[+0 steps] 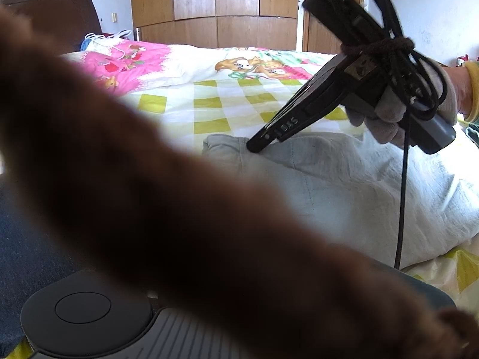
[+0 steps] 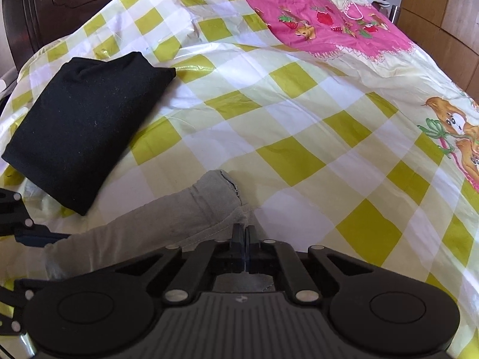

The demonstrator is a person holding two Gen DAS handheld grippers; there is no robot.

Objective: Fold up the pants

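Two grippers: our right gripper [image 2: 245, 239] is pinching the soft pale grey pants [image 2: 167, 218] beside the folded black cloth [image 2: 86, 128], readying a fold; left jaws are hidden.

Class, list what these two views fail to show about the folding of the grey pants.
- Left gripper: left wrist view, fingers hidden by a blurred brown mass.
- Grey pants: right wrist view, the rest hidden under the right gripper.
- Black folded garment: type unclear.
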